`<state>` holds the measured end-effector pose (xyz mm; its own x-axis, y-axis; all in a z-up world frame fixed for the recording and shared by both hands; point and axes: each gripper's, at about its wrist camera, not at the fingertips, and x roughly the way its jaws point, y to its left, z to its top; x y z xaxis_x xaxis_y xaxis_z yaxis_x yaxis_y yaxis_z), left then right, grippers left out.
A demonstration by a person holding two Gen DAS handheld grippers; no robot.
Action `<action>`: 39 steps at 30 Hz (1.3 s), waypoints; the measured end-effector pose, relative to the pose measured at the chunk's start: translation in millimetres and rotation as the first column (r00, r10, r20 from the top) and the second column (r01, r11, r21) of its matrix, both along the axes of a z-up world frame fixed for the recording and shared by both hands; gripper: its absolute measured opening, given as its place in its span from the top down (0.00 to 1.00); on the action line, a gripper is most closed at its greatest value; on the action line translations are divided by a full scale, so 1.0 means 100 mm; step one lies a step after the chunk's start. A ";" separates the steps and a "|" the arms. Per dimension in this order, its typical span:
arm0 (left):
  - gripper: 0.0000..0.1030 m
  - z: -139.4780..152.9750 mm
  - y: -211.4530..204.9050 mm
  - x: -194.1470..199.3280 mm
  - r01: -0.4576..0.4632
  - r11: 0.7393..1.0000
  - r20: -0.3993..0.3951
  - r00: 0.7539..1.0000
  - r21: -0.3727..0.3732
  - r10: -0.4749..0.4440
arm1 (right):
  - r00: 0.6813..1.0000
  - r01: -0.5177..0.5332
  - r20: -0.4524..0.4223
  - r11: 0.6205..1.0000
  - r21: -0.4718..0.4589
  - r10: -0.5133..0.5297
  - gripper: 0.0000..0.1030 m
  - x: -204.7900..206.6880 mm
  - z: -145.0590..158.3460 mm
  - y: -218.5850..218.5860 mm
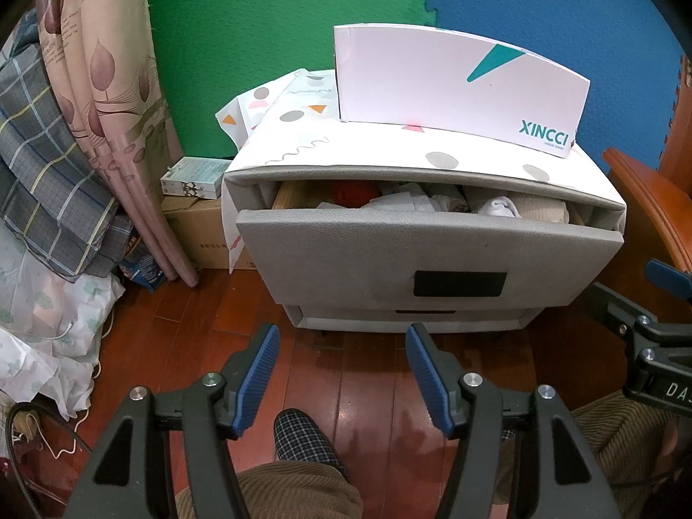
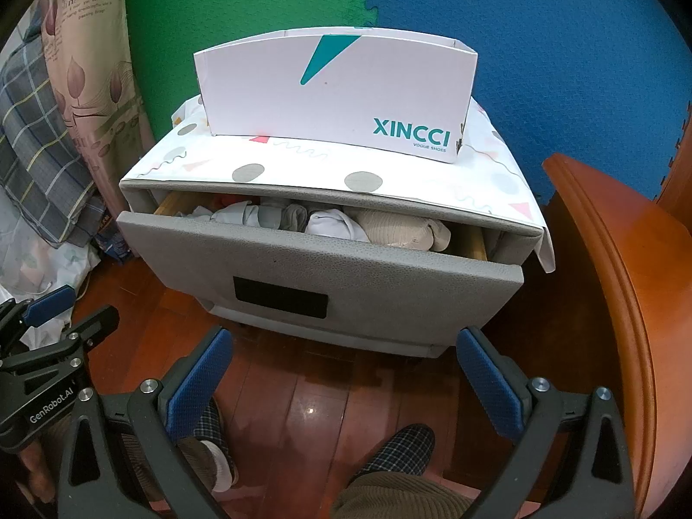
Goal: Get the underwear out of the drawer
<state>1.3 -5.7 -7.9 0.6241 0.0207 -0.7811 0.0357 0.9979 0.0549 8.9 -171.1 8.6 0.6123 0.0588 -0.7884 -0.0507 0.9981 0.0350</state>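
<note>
We see the underwear (image 2: 328,221) bunched inside the top drawer (image 2: 346,277) of a small grey bedside cabinet (image 1: 432,315). The drawer stands partly pulled out, and the pale, grey and beige folded garments show in the gap between its front panel and the cabinet top; in the left wrist view something red (image 1: 354,192) lies further back among them. We cannot tell one garment from another with any certainty.

On the cabinet top lies a patterned white cloth (image 2: 302,173), and on that cloth stands a white shoe box (image 2: 337,99) printed XINCCI.

Our left gripper (image 1: 341,372) hangs in front of the cabinet, above the wooden floor (image 1: 372,389), its blue pads apart with nothing between them. Our right gripper (image 2: 344,382) hangs likewise before the drawer front, jaws spread wide and empty. Neither touches the drawer or the clothes.

Below the grippers we see the person's checked slippers (image 2: 402,450) and corduroy trouser legs (image 1: 298,493). To the left of the cabinet hang a flowered curtain (image 1: 108,99) and a plaid blanket (image 1: 43,164), with cardboard boxes (image 1: 199,233) on the floor beside it. To the right stands orange-brown wooden furniture (image 2: 627,302). Green and blue foam mats (image 2: 259,21) cover the wall behind.
</note>
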 end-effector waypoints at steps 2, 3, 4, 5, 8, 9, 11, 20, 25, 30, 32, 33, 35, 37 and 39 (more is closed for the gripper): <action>0.39 0.00 0.00 0.00 -0.001 1.000 0.001 1.000 0.001 0.001 | 1.000 -0.001 0.001 1.000 0.002 0.001 0.01 0.00 0.00 0.00; 0.39 0.00 0.00 0.00 0.000 1.000 0.000 1.000 0.001 0.000 | 1.000 0.000 0.001 1.000 0.002 0.000 0.01 0.00 0.00 0.00; 0.39 0.01 0.00 0.00 0.001 1.000 0.000 1.000 0.001 -0.001 | 1.000 0.000 0.001 1.000 0.001 0.000 0.01 0.00 0.00 0.00; 0.39 0.00 0.00 0.00 0.000 1.000 0.000 1.000 0.001 0.000 | 1.000 0.000 0.001 1.000 0.001 0.000 0.01 0.00 0.00 0.00; 0.39 0.00 0.00 0.00 0.001 1.000 -0.001 1.000 -0.001 -0.001 | 1.000 0.001 0.000 1.000 0.001 -0.001 0.01 0.00 0.00 0.00; 0.39 0.00 0.00 0.00 0.000 1.000 0.000 1.000 0.001 0.000 | 1.000 0.000 -0.001 1.000 0.002 0.000 0.01 0.00 0.00 0.00; 0.39 0.00 0.00 0.00 0.001 1.000 -0.001 1.000 0.001 -0.001 | 1.000 0.000 0.001 1.000 0.002 0.000 0.01 0.00 0.00 0.00; 0.39 0.01 0.00 0.01 0.000 1.000 -0.001 1.000 0.001 0.000 | 1.000 0.000 0.002 1.000 0.005 0.000 0.01 -0.01 0.00 -0.01; 0.39 0.01 0.00 0.01 0.001 1.000 -0.002 1.000 0.001 -0.001 | 1.000 0.001 0.002 1.000 0.006 -0.001 0.01 0.00 0.00 -0.01; 0.39 0.01 0.00 0.00 0.002 1.000 -0.001 1.000 -0.001 -0.002 | 1.000 0.001 0.002 1.000 0.007 -0.001 0.01 0.00 0.00 -0.01; 0.39 0.01 -0.01 0.01 0.005 1.000 -0.002 1.000 -0.005 -0.005 | 1.000 0.000 0.003 1.000 0.009 0.000 0.01 0.00 0.00 -0.01; 0.39 0.00 -0.02 0.01 0.007 1.000 -0.002 1.000 -0.004 -0.007 | 1.000 0.001 0.003 1.000 0.011 -0.001 0.01 -0.01 0.00 -0.01; 0.39 0.00 -0.03 0.01 0.012 1.000 -0.002 1.000 0.000 -0.012 | 1.000 0.002 0.005 1.000 0.012 -0.002 0.01 -0.01 0.00 0.00; 0.39 0.03 -0.03 -0.01 0.017 1.000 -0.001 1.000 -0.002 -0.017 | 1.000 0.004 0.007 1.000 0.015 -0.004 0.01 -0.02 0.00 0.00; 0.39 0.04 0.00 -0.01 0.018 1.000 -0.002 1.000 -0.025 -0.018 | 1.000 0.008 0.010 1.000 0.029 -0.008 0.01 -0.01 0.01 -0.03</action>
